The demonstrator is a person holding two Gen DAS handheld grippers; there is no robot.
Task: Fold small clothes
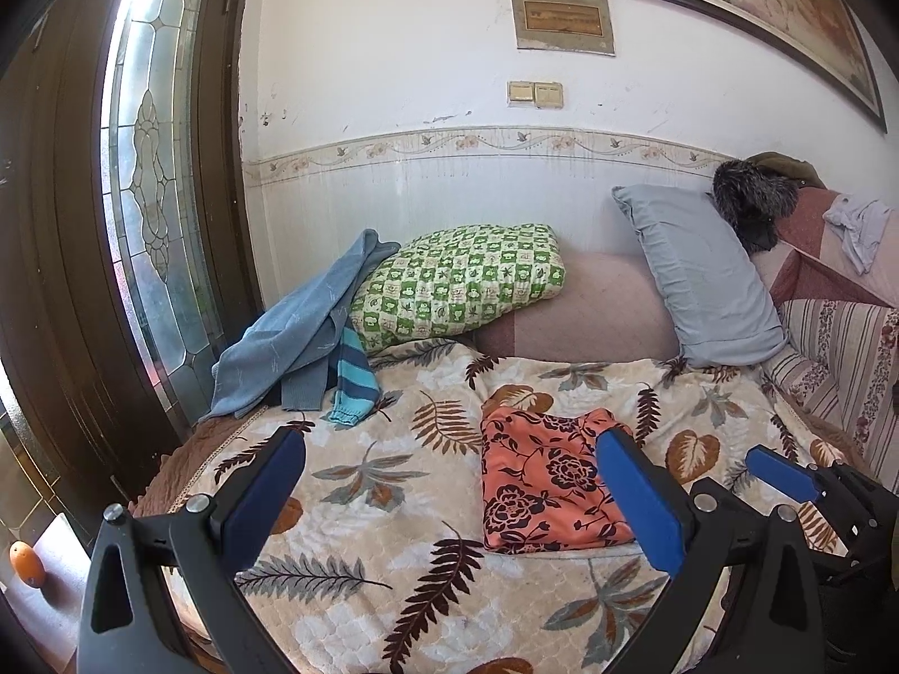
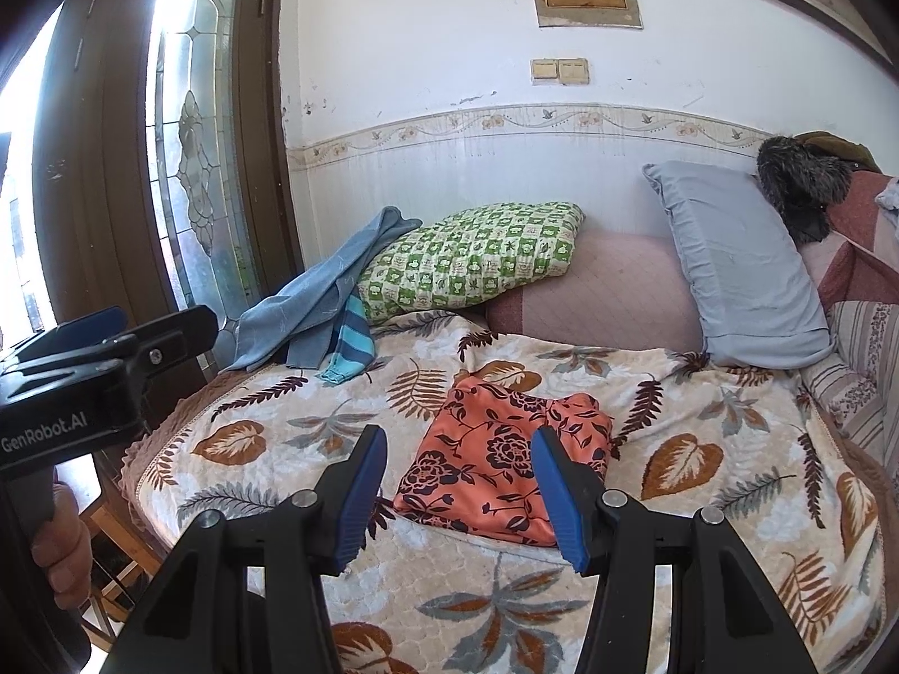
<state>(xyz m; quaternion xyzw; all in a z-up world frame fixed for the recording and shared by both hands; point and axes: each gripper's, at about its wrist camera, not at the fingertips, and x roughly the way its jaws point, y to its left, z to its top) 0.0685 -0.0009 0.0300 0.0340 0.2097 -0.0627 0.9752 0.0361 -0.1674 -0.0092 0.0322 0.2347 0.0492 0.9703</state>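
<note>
The folded orange floral garment [image 2: 500, 460] lies on the leaf-print bed blanket [image 2: 702, 427]; both grippers' [image 1: 449, 494] [image 2: 458, 491] jaws gape, empty — a one-layer pinch would undo it.

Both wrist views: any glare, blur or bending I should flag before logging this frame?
Left wrist view: the door glass is blown out and the door frame and wall border bow. Right wrist view: the same glass glares, with a washed-out strip at the far left edge. Both are sharp; the orange cloth reads clearly.
</note>
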